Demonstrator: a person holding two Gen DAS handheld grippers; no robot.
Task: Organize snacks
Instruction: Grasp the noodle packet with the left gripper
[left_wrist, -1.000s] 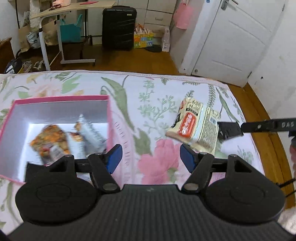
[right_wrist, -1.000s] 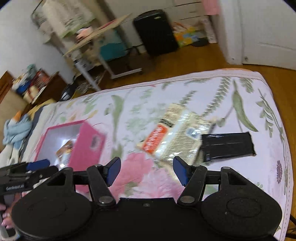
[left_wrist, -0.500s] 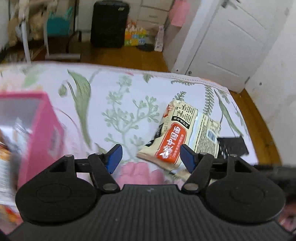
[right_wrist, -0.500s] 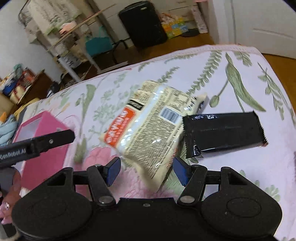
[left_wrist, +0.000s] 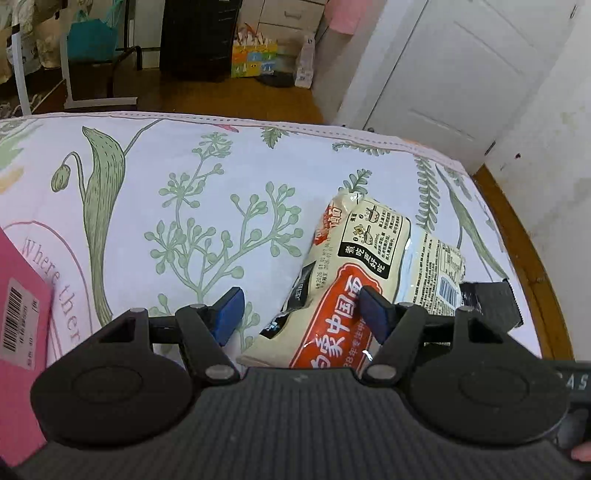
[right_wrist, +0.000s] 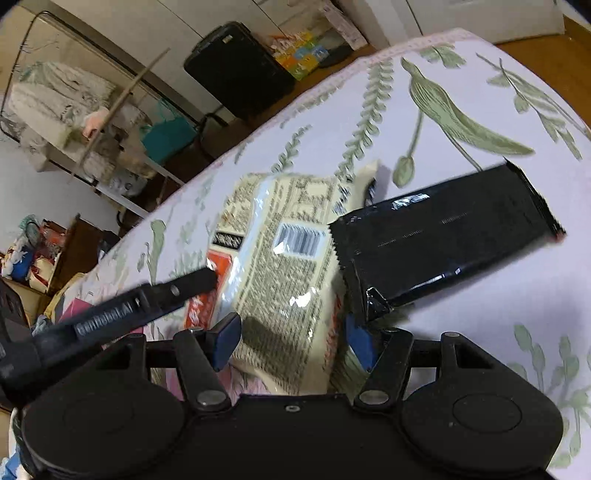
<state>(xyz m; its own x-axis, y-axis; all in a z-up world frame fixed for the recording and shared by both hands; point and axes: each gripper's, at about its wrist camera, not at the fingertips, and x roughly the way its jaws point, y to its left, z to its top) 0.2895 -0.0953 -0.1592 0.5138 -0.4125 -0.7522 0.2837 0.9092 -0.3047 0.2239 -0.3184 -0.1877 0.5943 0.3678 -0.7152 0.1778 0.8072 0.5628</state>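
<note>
A cream noodle packet (left_wrist: 354, 273) with a red label lies on the floral bedspread (left_wrist: 184, 184). It also shows in the right wrist view (right_wrist: 280, 258). A black wrapped bar (right_wrist: 443, 243) lies beside it on the right, and shows in the left wrist view (left_wrist: 491, 302). My left gripper (left_wrist: 301, 314) is open, its right pad over the packet's red label. My right gripper (right_wrist: 291, 343) is open, with the packet's near end between its jaws. The pink box (left_wrist: 18, 332) is at the left edge.
The bed's far edge drops to a wooden floor (left_wrist: 221, 99). A black suitcase (right_wrist: 236, 70), a desk (right_wrist: 110, 110) and a white door (left_wrist: 461, 74) stand beyond. The left gripper's finger (right_wrist: 147, 299) reaches over the packet in the right wrist view.
Both grippers have moved in on the noodle packet. The left one swung right, away from the pink box. The right one dropped lower and closer. Both stayed open.
</note>
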